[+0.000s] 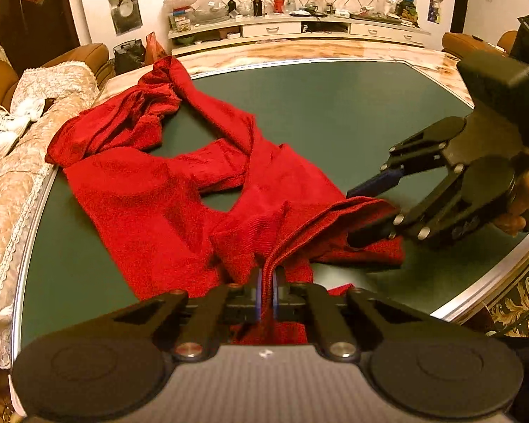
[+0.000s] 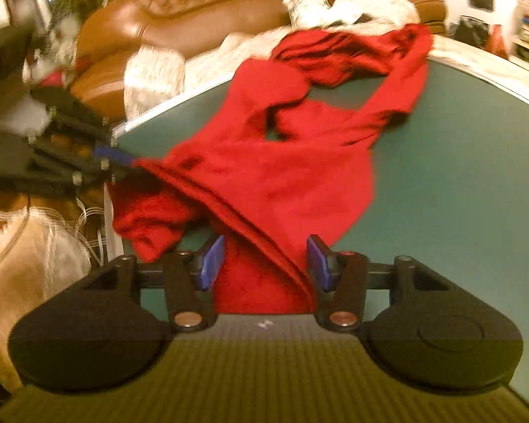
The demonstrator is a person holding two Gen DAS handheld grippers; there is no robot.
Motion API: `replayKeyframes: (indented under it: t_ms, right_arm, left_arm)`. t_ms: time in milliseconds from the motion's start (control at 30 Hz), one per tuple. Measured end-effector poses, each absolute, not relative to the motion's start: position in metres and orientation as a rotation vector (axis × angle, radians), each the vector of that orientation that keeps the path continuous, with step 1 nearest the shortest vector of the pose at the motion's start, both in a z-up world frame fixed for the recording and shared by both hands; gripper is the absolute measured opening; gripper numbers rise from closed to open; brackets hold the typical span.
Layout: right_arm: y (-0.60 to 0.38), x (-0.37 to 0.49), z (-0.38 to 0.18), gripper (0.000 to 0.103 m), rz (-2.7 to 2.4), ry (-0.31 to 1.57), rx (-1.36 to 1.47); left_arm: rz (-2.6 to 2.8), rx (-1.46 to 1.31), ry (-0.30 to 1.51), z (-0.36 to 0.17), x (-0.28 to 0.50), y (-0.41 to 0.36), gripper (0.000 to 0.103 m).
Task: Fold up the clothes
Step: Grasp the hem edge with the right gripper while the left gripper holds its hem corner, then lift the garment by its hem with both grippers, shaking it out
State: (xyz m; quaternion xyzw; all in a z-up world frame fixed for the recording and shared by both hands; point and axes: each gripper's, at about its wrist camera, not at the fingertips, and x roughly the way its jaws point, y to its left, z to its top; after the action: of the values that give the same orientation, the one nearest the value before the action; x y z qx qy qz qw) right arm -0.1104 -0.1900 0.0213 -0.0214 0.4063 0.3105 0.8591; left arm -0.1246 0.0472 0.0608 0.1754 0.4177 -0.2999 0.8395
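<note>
Red knit garment [image 1: 151, 190] lies crumpled on the green tabletop [image 1: 335, 112]. Left gripper [image 1: 266, 296] is clenched on its ribbed hem to anchor it; right gripper [image 2: 266, 264] stands released, hem fabric loose between its jaws.

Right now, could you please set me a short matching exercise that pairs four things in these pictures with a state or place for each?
Things:
1. left gripper
2. right gripper
3. red garment
4. white shoes

States or places:
A. spread crumpled on the green table
B. fingers apart, cloth between them
C. on the sofa beside the table
D. shut on a ribbed edge of cloth

Pairs: 1-D, 2-B, 3-A, 4-C
</note>
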Motion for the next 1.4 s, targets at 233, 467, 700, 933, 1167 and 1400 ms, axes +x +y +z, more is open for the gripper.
replayKeyframes:
  t_ms: [233,467,700,933,1167,1400]
  right_arm:
    - [-0.186,-0.108,0.022,0.007,0.591,0.868,-0.104]
    - [-0.208,-0.160,0.097,0.007,0.410,0.725,-0.028]
    - [-0.224,-0.273,0.223,0.007,0.277,0.561,-0.037]
    - [-0.239,-0.357,0.344,0.007,0.190,0.446,-0.057]
    - [-0.248,-0.398,0.449,0.007,0.097,0.308,-0.137]
    - [-0.278,-0.369,0.502,0.006,-0.003,0.339,-0.136]
  left_arm:
    - [-0.630,0.362,0.875,0.061,-0.124,0.045,0.006]
    - [-0.703,0.309,0.759,0.130,-0.155,0.027,0.005]
    - [-0.861,0.333,0.606,0.253,-0.226,0.003,0.005]
    - [-0.901,0.376,0.421,0.387,-0.277,-0.014,0.005]
    - [-0.877,0.382,0.313,0.483,-0.299,-0.044,0.005]
    - [-0.856,0.404,0.335,0.515,-0.261,-0.108,0.005]
